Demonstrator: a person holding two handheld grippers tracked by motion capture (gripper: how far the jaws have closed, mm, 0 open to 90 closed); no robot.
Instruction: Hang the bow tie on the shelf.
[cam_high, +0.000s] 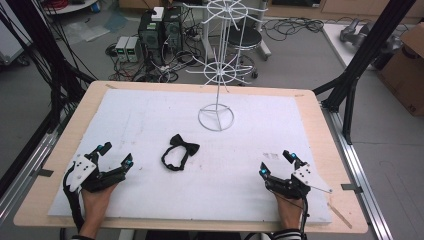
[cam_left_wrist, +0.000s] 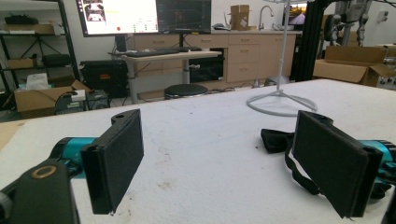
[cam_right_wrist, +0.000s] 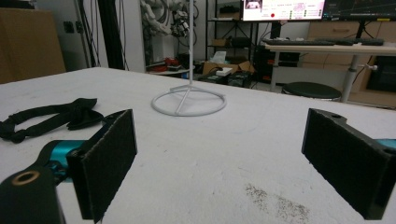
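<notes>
While both grippers' jaws gape empty, bow tie (cam_high: 180, 151) before wire stand (cam_high: 216, 118), nothing between.

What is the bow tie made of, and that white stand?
The bow tie looks like soft black cloth, matte, with a limp strap that flops in a loop. The stand looks like thin metal wire with a smooth white coat: stiff, straight rods and a neat ring base. It could be plastic.

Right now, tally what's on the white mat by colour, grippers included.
Black: 3 – bow tie, left gripper, right gripper
White: 1 – wire stand
Total: 4
</notes>
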